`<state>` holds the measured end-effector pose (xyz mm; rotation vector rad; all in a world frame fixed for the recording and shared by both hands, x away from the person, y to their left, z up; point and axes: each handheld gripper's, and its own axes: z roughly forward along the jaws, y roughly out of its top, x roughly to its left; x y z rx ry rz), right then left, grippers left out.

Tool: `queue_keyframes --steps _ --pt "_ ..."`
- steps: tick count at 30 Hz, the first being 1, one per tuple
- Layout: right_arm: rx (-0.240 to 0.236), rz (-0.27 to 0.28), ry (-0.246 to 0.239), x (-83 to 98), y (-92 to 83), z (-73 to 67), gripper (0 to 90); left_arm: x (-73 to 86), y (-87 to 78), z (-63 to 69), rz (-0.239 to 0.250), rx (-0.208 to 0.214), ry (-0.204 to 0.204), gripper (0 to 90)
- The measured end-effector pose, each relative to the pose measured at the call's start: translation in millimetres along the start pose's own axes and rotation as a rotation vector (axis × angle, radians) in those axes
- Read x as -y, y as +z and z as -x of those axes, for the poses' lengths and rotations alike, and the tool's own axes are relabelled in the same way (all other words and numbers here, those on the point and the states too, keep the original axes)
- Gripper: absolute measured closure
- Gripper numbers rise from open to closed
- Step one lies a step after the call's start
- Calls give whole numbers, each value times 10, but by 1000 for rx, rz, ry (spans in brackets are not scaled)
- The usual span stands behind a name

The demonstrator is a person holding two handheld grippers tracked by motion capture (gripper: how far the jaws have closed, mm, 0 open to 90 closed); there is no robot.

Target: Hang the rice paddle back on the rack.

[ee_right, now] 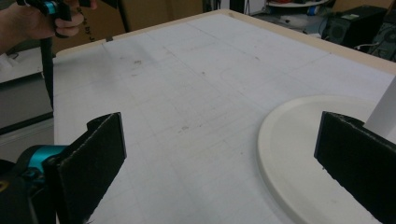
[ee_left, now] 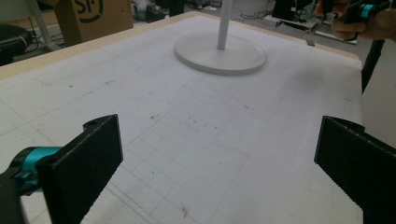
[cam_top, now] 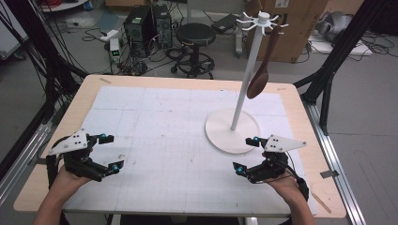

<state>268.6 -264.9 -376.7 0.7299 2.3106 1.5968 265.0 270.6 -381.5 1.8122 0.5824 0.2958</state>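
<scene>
A white hanger stand point(cam_top: 244, 91) with a round base point(cam_top: 220, 133) rises from the right half of the table. A brown wooden spoon point(cam_top: 262, 70) hangs from one of its top hooks. My left gripper point(cam_top: 111, 152) rests open near the front left of the mat, jaws wide apart with nothing between them. My right gripper point(cam_top: 244, 154) is open too, just in front of the stand's base. In the left gripper view the round base point(ee_left: 219, 53) lies far ahead beyond the open left gripper point(ee_left: 219, 158). In the right gripper view the base point(ee_right: 299, 140) sits close between the jaws of the right gripper point(ee_right: 219, 158).
A white gridded mat point(cam_top: 178, 140) covers most of the wooden table point(cam_top: 89, 82). Behind the table stand a black stool point(cam_top: 195, 35), computer towers point(cam_top: 148, 23) with cables, and a cardboard box point(cam_top: 300, 23). Black frame struts point(cam_top: 328, 70) flank the table's right side.
</scene>
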Motion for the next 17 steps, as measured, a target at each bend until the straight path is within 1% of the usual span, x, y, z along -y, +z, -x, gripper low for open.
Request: queue_keyframes --steps 2,8,17 --pt "0 -3 13 28 -3 6 10 1 3 -1 0 2 0 17" --pt "7 -1 13 74 -10 12 10 1 8 2 5 6 5 17" --pt "15 4 20 106 -12 37 10 13 31 9 -8 14 9 17"
